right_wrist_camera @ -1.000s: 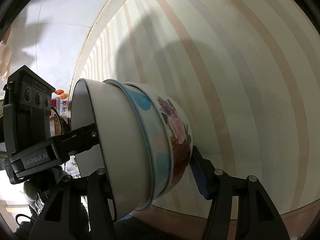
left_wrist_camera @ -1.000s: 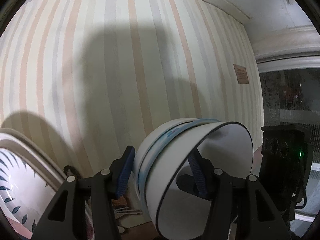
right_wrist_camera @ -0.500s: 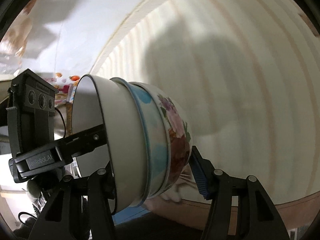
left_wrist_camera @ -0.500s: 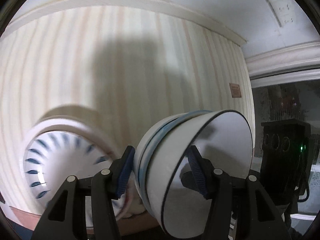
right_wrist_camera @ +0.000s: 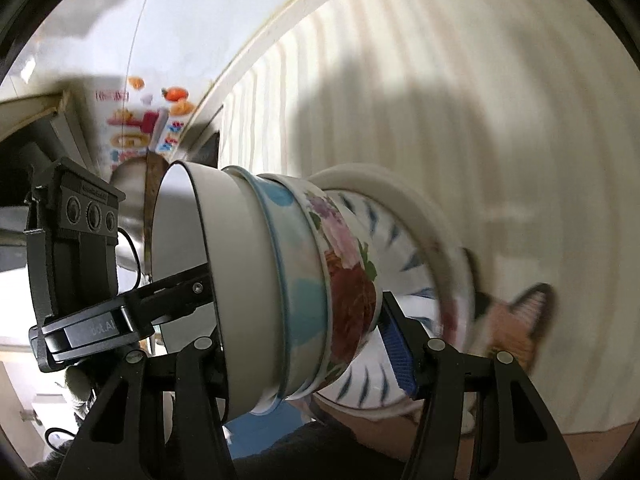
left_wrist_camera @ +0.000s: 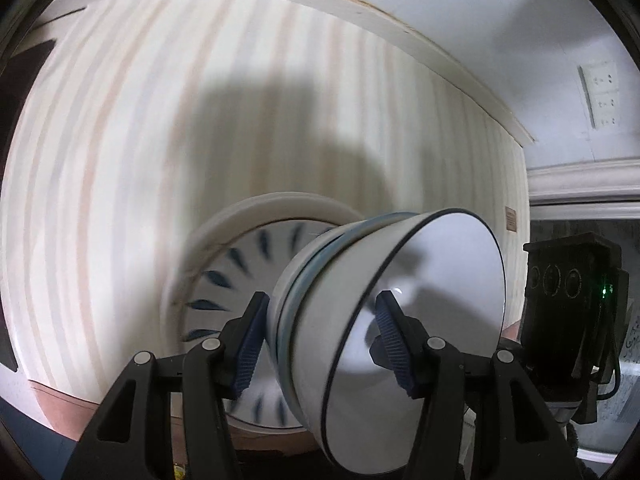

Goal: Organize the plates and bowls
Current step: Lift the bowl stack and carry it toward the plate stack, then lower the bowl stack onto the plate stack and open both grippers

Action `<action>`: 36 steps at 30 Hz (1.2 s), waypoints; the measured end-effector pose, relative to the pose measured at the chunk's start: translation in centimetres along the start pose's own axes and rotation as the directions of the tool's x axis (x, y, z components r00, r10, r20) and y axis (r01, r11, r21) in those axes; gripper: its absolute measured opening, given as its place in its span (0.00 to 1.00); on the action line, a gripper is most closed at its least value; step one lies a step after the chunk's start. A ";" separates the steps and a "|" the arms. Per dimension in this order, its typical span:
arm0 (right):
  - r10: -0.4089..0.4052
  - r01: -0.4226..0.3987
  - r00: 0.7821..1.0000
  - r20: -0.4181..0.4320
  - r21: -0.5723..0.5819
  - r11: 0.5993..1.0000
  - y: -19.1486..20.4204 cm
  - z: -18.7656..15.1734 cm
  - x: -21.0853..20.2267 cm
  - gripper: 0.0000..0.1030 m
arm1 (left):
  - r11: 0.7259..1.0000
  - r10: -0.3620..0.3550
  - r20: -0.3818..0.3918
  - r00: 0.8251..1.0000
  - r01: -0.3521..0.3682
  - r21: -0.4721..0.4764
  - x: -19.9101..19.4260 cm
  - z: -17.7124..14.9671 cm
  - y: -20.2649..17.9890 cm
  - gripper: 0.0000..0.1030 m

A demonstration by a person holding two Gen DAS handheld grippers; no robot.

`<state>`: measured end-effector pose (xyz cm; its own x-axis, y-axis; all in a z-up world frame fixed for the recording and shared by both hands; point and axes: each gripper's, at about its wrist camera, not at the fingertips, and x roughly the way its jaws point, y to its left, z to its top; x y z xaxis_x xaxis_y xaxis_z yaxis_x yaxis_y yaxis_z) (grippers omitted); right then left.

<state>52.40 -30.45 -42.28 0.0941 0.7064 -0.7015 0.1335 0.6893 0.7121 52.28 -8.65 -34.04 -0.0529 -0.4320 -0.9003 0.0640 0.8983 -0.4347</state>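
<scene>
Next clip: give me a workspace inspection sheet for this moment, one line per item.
Surface: striped surface, blurred; whether it is a tabletop or a wall is unclear.
Job's things: bowl stack of three nested bowls (white, blue-patterned, floral), tipped on its side; blue-leaf plate lying in a cream-rimmed plate behind it.
Clutter: cat-shaped mat beside the plates.
Claws: left claw and right claw, each shut on the bowl stack.
Cables: black cable hanging by the right claw's housing.
Surroundings: wall socket; colourful poster.
</scene>
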 end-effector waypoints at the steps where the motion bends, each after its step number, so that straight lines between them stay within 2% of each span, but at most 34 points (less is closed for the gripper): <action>1: -0.004 0.003 1.000 -0.008 -0.003 1.000 0.2 0.0 0.6 0.59 | 1.000 -0.002 0.000 1.000 0.002 -0.009 0.1 0.0 0.7 0.51; 5: -0.024 0.023 0.999 -0.029 -0.012 1.000 1.3 0.4 3.3 0.59 | 0.999 -0.014 -0.003 1.000 0.014 -0.032 0.6 -0.1 2.2 0.51; 12: -0.046 0.045 0.998 -0.051 -0.016 0.999 0.4 0.3 4.4 0.59 | 0.997 -0.044 -0.012 0.999 0.043 -0.065 0.9 -0.4 4.2 0.51; 26: -0.076 0.075 0.995 -0.058 -0.020 0.997 0.6 0.6 5.1 0.59 | 1.000 0.020 0.000 1.000 -0.020 -0.009 1.1 -0.7 2.3 0.51; 36: -0.082 0.082 0.995 -0.057 0.002 0.997 0.4 0.5 4.9 0.59 | 1.000 0.031 0.012 0.999 -0.031 -0.001 0.5 -1.0 2.1 0.51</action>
<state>53.38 -26.85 -45.45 0.0261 0.6556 -0.7547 0.1428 0.7448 0.6519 51.37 -6.86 -35.39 -0.0387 -0.4045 -0.9137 0.0651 0.9114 -0.4063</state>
